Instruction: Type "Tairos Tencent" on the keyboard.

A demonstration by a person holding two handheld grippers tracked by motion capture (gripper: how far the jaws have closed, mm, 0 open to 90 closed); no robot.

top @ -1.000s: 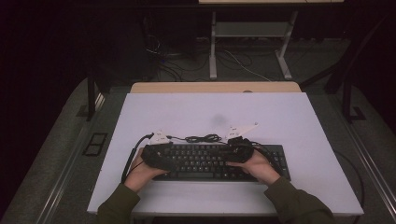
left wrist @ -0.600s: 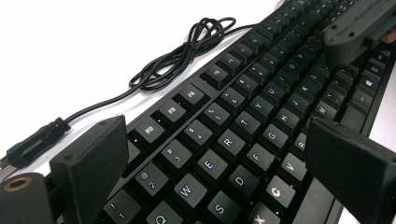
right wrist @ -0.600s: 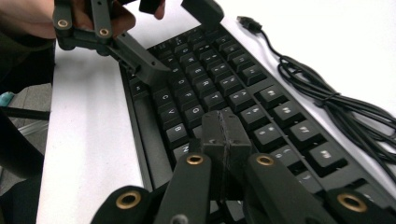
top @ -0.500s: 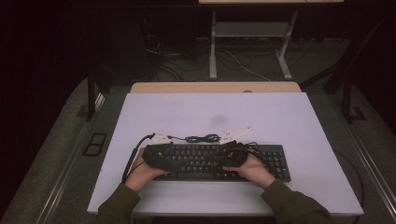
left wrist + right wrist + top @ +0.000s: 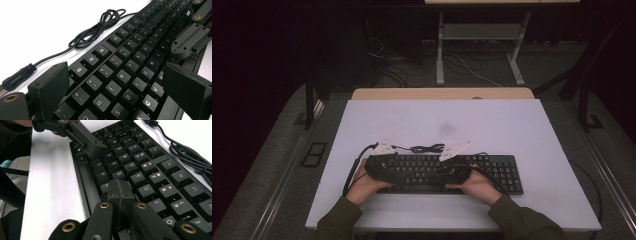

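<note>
A black keyboard (image 5: 502, 172) lies across the near part of the white table (image 5: 512, 125). Its black cable (image 5: 428, 148) is coiled just behind it. My left gripper (image 5: 394, 171) hovers over the keyboard's left half. In the left gripper view it (image 5: 117, 92) is open wide, with the letter keys (image 5: 122, 75) showing between the two jaws and nothing held. My right gripper (image 5: 447, 174) points left over the keyboard's middle. In the right gripper view it (image 5: 120, 192) is shut on nothing, tips low over the letter keys (image 5: 140, 176).
The cable's plug (image 5: 17, 75) lies loose on the table left of the coil (image 5: 97, 27). A wooden desk edge (image 5: 442, 93) adjoins the table's far side. Beyond it, a metal frame (image 5: 439, 55) and floor cables (image 5: 472, 67) sit in the dark.
My right hand and gripper have slid a little left along the keyboard, closer to the left gripper. The keyboard and cable have stayed put.
</note>
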